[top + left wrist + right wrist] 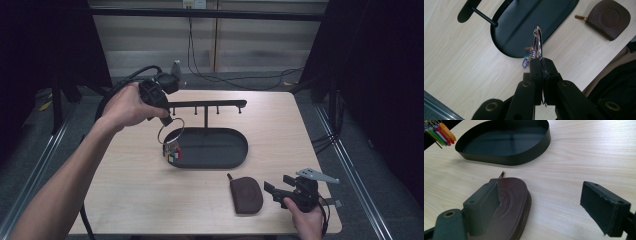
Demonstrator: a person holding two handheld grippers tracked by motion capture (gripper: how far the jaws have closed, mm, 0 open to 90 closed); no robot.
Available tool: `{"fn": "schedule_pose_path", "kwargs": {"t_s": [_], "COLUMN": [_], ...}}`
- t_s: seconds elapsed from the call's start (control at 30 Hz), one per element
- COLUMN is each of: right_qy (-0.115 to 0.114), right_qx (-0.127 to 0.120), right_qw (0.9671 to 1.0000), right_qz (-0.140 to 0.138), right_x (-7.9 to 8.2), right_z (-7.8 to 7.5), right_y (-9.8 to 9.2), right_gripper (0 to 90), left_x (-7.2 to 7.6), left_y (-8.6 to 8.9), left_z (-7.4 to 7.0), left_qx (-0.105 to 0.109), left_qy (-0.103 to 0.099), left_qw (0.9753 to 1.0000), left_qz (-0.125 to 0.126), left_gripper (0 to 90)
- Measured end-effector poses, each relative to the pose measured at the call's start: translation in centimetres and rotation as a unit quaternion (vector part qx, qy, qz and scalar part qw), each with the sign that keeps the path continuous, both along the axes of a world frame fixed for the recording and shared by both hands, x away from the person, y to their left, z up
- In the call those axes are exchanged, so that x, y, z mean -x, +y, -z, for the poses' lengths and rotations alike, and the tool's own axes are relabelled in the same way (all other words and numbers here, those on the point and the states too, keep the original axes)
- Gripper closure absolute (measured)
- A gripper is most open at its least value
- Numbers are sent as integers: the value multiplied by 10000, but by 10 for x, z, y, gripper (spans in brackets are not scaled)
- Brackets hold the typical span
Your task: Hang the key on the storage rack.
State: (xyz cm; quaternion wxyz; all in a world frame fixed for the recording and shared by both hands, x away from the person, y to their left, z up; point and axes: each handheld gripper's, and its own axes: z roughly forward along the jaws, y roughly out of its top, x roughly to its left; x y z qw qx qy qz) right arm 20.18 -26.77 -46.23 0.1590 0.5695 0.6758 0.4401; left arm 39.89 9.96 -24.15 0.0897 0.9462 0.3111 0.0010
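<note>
- The left gripper pinches a silver metal key ring with coloured tags above the black oval metal tray.
- The right gripper gapes wide beside the brown leather zip pouch.

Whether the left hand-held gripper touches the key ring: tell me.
Touching. The left gripper view shows the left hand-held gripper with jaws shut on the key ring.

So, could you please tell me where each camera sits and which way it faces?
High view: above the person's side, looking forward and down on the table; both forearms, left hand-held gripper, right hand-held gripper.
Left gripper view: on the left hand-held gripper, looking down its shut jaws at the key ring.
Right gripper view: on the right hand-held gripper, between open jaws at the brown pouch.
All share the black tray.
</note>
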Motion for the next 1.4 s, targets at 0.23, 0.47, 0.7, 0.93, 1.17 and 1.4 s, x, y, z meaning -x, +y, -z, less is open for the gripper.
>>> {"fn": "schedule_pose_path", "kwargs": {"t_s": [0.23, 0.47, 0.7, 0.93, 1.17, 1.4], "right_qy": [-4, -34, -47, -44, -30, -37], "right_qx": [17, 7, 6, 4, 15, 8], "right_qw": [10000, 10000, 9999, 9999, 9999, 9999], "right_qz": [-30, -61, -100, -124, -129, -123], "right_x": [0, 0, 1, 1, 0, 1], "right_z": [0, 0, 0, 0, 0, 0], "right_y": [1, 1, 2, 2, 2, 2], "right_gripper": [155, 154, 149, 147, 147, 148], "left_x": [-16, -31, -43, -53, -57, -66], "left_y": [-1, -3, -3, -9, -12, -5], "left_z": [4, 13, 21, 27, 29, 36], "left_qx": [8, -151, -188, -264, -361, -422], "left_qy": [87, 173, 133, 150, 106, 51], "left_qw": [9999, 9995, 9989, 9986, 9986, 9982], "left_qz": [-96, -215, -416, -426, -363, -423], "left_gripper": [884, 884, 885, 885, 885, 884]}}
